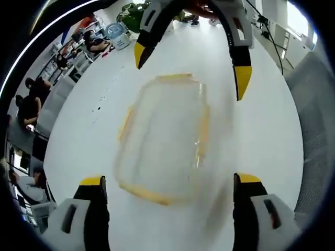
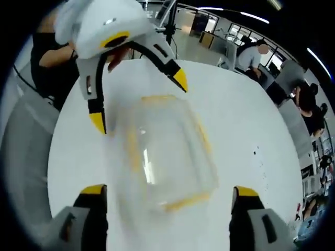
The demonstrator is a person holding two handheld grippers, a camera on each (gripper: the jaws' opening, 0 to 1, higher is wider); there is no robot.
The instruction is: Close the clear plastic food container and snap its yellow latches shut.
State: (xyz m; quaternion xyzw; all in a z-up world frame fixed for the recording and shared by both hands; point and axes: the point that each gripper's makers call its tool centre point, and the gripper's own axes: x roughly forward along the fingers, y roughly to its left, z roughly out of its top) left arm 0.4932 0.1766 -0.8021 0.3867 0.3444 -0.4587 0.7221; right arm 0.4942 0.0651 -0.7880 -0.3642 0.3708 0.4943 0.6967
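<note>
Centre frame in both views, blurred clear container (image 1: 165, 138) (image 2: 162, 151) with yellow latches (image 1: 203, 125) (image 2: 186, 201) rests on white table (image 1: 267, 136) (image 2: 246, 120). Left gripper (image 1: 170, 185) (image 2: 138, 102) spread wide. Right gripper (image 2: 167, 193) (image 1: 188, 76) likewise wide, holding nothing.

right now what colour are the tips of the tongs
Yellow, on black fingers; clearest in the left gripper view, on the right tongs above the container.

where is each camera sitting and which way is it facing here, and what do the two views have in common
Left gripper view: rides on the left gripper, looking down along its open jaws at the clear container on the white table; the right gripper comes in from the far side.
Right gripper view: rides on the right gripper, facing down from the opposite side; the left gripper shows beyond, held by the person's hand.
Shared: container, table, both open grippers facing each other.
</note>
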